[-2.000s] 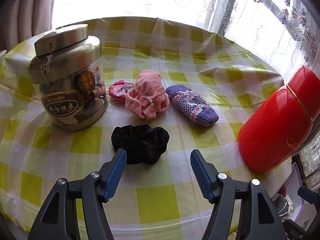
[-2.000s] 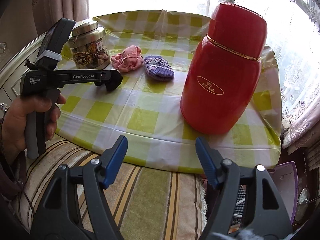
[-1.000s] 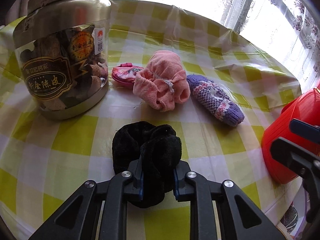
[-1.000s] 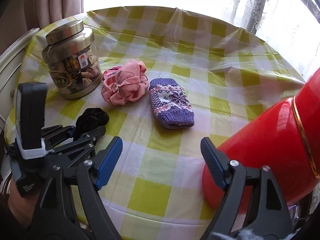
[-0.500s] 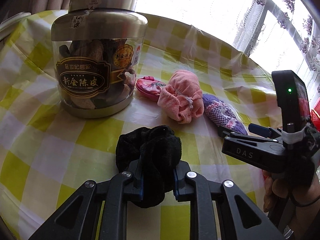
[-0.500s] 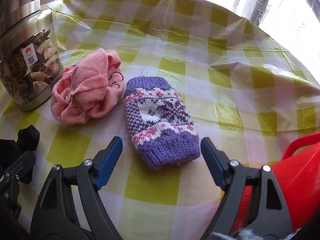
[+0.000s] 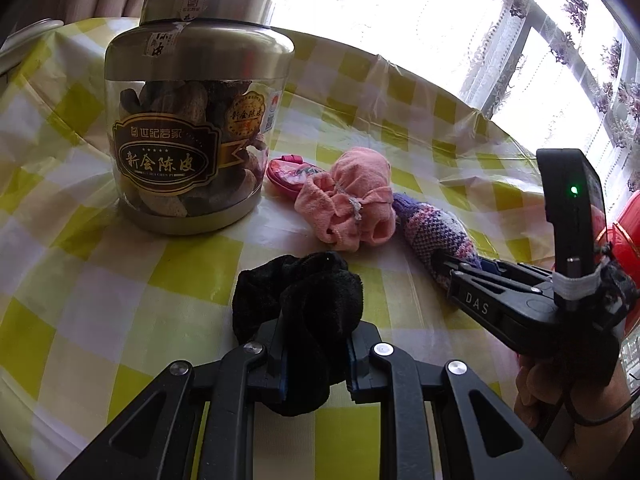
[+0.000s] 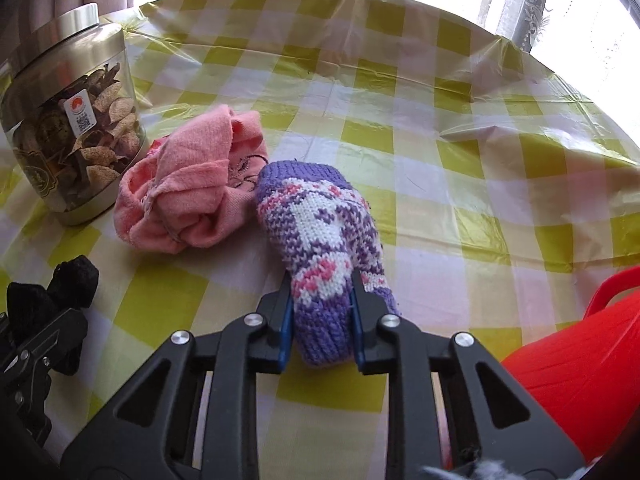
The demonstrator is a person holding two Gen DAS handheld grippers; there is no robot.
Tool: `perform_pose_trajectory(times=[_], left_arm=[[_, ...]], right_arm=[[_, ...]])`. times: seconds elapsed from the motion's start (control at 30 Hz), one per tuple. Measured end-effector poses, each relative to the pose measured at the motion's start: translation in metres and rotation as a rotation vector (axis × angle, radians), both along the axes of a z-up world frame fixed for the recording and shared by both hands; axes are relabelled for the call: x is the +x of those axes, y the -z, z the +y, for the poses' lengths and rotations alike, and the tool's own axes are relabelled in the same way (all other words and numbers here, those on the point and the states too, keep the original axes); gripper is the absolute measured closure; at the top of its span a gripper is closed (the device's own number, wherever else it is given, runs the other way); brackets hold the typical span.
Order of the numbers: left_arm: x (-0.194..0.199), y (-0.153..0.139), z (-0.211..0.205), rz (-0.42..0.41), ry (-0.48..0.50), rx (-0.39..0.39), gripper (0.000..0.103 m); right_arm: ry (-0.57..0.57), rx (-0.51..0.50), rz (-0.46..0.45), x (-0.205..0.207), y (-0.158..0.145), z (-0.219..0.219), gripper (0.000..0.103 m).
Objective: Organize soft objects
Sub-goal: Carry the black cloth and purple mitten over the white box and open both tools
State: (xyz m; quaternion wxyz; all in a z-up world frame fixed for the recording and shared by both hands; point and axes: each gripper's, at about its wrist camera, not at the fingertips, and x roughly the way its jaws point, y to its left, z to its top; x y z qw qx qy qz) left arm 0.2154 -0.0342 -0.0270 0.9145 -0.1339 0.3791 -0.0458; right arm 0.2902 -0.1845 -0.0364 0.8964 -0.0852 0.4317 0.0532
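Left gripper (image 7: 316,354) clamping the black scrunchie (image 7: 304,300), right gripper (image 8: 322,320) closing onto the purple knit mitten (image 8: 320,232), pink cloth (image 8: 188,200) touching the mitten, checked tablecloth (image 8: 460,160) lying bare beyond.

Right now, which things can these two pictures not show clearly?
- Small pink pouch: left view, partly behind the pink cloth; right view hides nearly all.
- Red flask: cut by the frame edge in both views.
- Purple knitted sleeve: its near end sits between the right tool pads.
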Motion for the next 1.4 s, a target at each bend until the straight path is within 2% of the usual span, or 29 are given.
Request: perform_pose_trajectory(times=[0.37,0.9,1.17,1.4], left_arm=[[-0.012,-0.006,-0.006,-0.02,0.011,0.004,0.082],[-0.066,-0.037,-0.037,-0.084,0.074,0.049,0.082],[-0.089,-0.048,-0.058,-0.096,0.131,0.04,0.082],[-0.106,-0.056,-0.079,-0.092,0.19,0.024,0.082]], right_arm=[[-0.004,0.057,0.02,-0.078,-0.007,-0.015,0.077],[0.02,0.102,-0.056,-0.168,-0.049,-0.041,0.077],[0.053,0.119,-0.07,-0.205,-0.062,-0.07,0.077],[0.125,0.118,-0.084,-0.235,-0.072,-0.106,0.077]])
